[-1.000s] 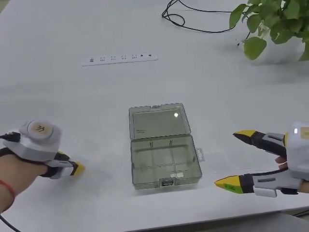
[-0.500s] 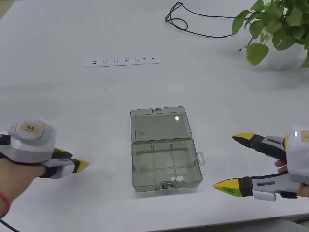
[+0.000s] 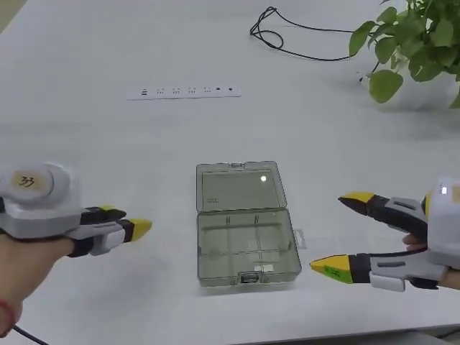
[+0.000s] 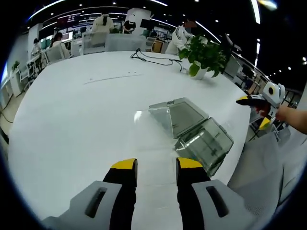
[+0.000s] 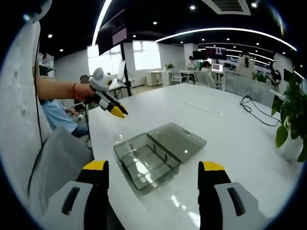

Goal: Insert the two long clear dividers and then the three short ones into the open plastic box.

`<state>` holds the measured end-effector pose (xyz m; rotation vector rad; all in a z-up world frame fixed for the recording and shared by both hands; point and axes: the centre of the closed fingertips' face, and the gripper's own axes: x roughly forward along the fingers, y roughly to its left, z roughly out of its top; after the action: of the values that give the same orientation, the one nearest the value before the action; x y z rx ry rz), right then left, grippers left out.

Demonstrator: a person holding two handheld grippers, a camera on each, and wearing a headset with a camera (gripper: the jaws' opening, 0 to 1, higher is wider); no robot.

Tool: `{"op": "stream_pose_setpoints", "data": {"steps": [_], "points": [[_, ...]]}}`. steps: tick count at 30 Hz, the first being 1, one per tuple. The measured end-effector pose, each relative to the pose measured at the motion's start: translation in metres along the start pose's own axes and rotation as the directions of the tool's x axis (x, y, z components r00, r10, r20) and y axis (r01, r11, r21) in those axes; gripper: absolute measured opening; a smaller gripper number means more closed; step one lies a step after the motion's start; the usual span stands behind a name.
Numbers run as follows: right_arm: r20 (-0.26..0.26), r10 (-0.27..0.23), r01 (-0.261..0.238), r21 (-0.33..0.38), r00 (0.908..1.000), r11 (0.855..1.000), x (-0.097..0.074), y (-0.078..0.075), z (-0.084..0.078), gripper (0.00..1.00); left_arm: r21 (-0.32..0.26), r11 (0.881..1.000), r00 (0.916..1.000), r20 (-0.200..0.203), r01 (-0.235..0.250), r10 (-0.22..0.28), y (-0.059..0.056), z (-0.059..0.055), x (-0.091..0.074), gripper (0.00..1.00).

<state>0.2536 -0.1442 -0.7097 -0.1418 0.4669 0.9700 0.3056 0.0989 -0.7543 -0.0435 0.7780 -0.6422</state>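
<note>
The open plastic box (image 3: 248,250) is caught just below the centre of the head view, on the white table (image 3: 108,151), its lid (image 3: 241,185) laid flat toward the top of the frame. Inside the smoky base faint lines (image 3: 248,239) are made out, one lengthwise and a few across. Whether these are seated dividers or moulded slots cannot be told through the tinted plastic. A pale glassy outline beside the lid is glimpsed in the left gripper view, too faint to be named.

At lower left the left gripper (image 3: 129,219) is held well apart from the box, its jaws parted by a narrow gap with nothing between. The hand (image 3: 21,259) behind it is cut off by the frame edge. At lower right the right gripper (image 3: 341,232) is held near the box's right wall, jaws spread wide and empty, its body cropped at the right edge.

Farther up, a power strip (image 3: 183,91) is seen at upper left, a black cable (image 3: 287,39) at the top and a plant (image 3: 417,43) clipped at the upper right corner. In the gripper views an office is taken in behind the table, with a chair (image 5: 57,158) and distant people too small to make out.
</note>
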Motion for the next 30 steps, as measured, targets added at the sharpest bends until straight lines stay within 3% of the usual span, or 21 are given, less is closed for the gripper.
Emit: {"op": "stream_pose_setpoints", "data": {"steps": [8, 13, 22, 26, 28, 30], "points": [[0.047, 0.001, -0.002, 0.024, 0.9989, 1.000, 0.004, 0.004, 0.027, 0.73, -0.016, 0.998, 0.9948, 0.085, 0.058, -0.057, -0.027, 0.021, -0.001, 0.30], [0.084, 0.011, -0.016, 0.065, 0.9964, 0.998, 0.009, 0.010, 0.043, 0.71, -0.021, 0.993, 0.9835, 0.144, 0.113, -0.109, -0.051, 0.033, -0.002, 0.30], [0.138, 0.017, -0.033, 0.114, 0.9903, 0.993, 0.019, 0.023, 0.065, 0.66, -0.007, 0.985, 0.9667, 0.191, 0.175, -0.170, -0.088, 0.043, 0.002, 0.30], [0.143, 0.002, -0.025, 0.159, 0.9897, 0.987, 0.023, 0.026, 0.073, 0.61, 0.001, 0.979, 0.9591, 0.203, 0.201, -0.197, -0.104, 0.046, 0.004, 0.30], [0.120, -0.001, -0.024, 0.207, 0.9928, 0.978, 0.026, 0.029, 0.073, 0.57, 0.014, 0.977, 0.9559, 0.205, 0.212, -0.210, -0.112, 0.048, 0.006, 0.30], [0.128, -0.005, -0.021, 0.201, 0.9918, 0.979, 0.028, 0.029, 0.077, 0.57, 0.026, 0.976, 0.9551, 0.200, 0.218, -0.219, -0.117, 0.048, 0.007, 0.30]]}}
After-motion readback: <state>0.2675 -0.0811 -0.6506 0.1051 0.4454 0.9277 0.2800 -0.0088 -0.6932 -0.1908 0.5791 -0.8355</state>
